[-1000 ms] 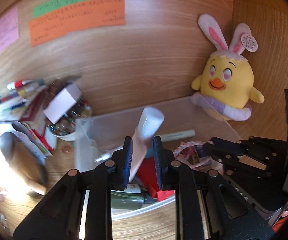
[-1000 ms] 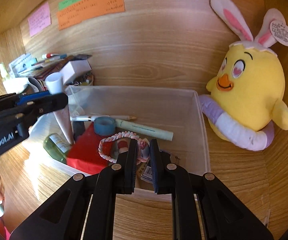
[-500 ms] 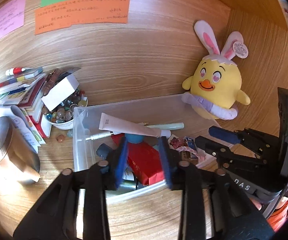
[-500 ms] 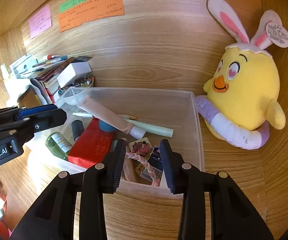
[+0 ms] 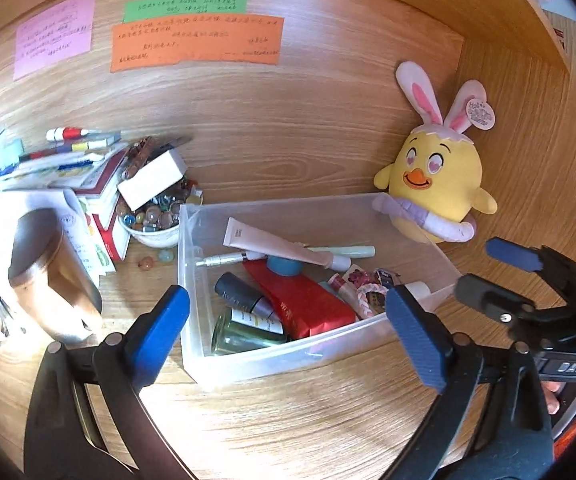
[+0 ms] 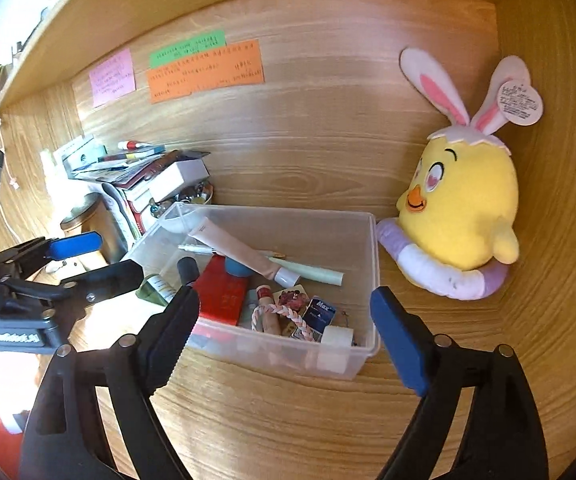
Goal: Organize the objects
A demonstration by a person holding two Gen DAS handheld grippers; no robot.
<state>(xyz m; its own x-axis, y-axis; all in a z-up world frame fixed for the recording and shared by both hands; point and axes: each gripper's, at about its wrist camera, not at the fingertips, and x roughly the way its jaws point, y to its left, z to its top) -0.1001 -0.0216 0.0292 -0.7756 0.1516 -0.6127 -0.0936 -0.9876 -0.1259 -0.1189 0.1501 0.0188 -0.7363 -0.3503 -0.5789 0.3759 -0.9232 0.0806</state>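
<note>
Both claws, left gripper [image 5: 288, 330] and right gripper [image 6: 284, 336], are opening with nothing between them, in front of the clear bin [image 5: 248, 364]. The pink tube [image 5: 280, 246] lies inside it. Only the left view shows the marble bowl [image 5: 154, 234] beside the bin.

Right tongs [image 6: 284, 336] opening, nothing between; clear bin [image 6: 372, 248] of clutter below, pink tube [image 6: 236, 250] inside.

Both tools [image 5: 288, 328] [image 6: 284, 328] empty, jaws opening.

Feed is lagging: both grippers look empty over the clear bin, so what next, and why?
Probably swing the left gripper, jaws opening and empty, toward the loose orange glass marble on the wooden desk beside the clear plastic bin; it lies outside the bin.
</note>
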